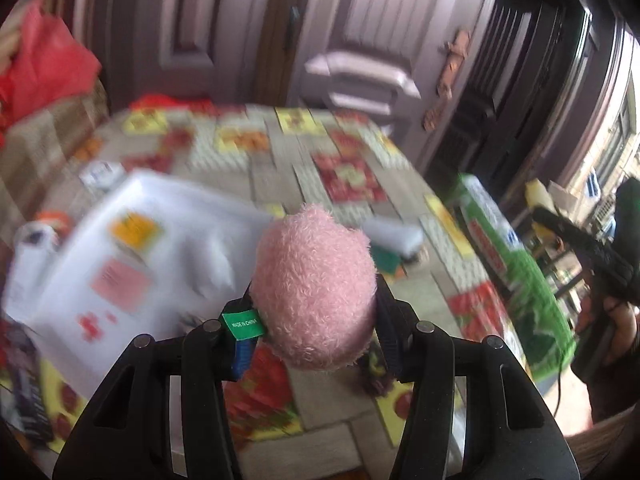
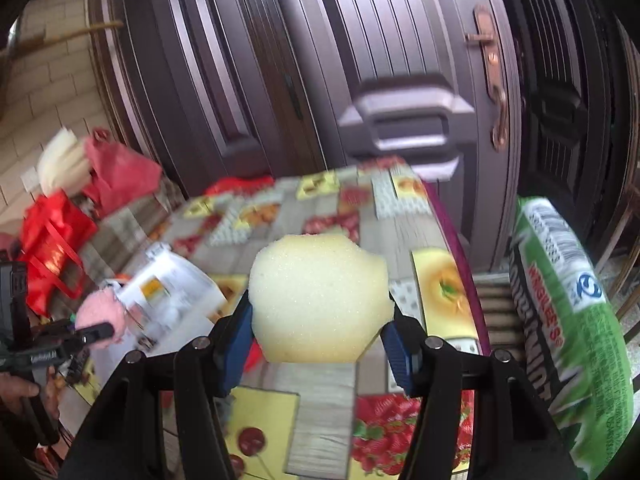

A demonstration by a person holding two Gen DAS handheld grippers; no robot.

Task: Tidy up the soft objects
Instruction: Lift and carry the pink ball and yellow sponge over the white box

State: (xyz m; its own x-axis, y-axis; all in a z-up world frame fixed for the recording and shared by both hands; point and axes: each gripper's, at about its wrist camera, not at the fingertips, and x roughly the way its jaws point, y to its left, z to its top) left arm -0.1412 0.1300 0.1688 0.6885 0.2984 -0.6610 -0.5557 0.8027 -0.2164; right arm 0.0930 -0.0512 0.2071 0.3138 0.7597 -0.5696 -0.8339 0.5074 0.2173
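A: Start at the left. What does the left gripper point(image 1: 316, 312) have?

B: It is clenched on a pink plush toy point(image 1: 314, 288), fuzzy and rounded, squeezed between the two fingers and held up above the table point(image 1: 352, 436). A small green tag point(image 1: 243, 323) reading "MADE IN CHINA" sticks out at its left side, by the left finger.

A: And under it?

B: A tablecloth with fruit squares. To the left lies a white plastic bag point(image 1: 140, 248) with orange and pink labels, blurred. Far left, a red bag point(image 1: 44, 68) is heaped by the door.

A: Moving right?

B: The right gripper point(image 2: 318, 324) grips a pale yellow sponge point(image 2: 318, 300), pinched at both sides by blue pads point(image 2: 236, 344) and also lifted off the table. Its upper edge looks ragged.

A: Anything at the far right?

B: A green sack point(image 2: 576, 320) with a barcode and red lettering stands just beside the table's right edge. Behind everything is a dark panelled door point(image 2: 360, 60) with a copper handle point(image 2: 494, 76).
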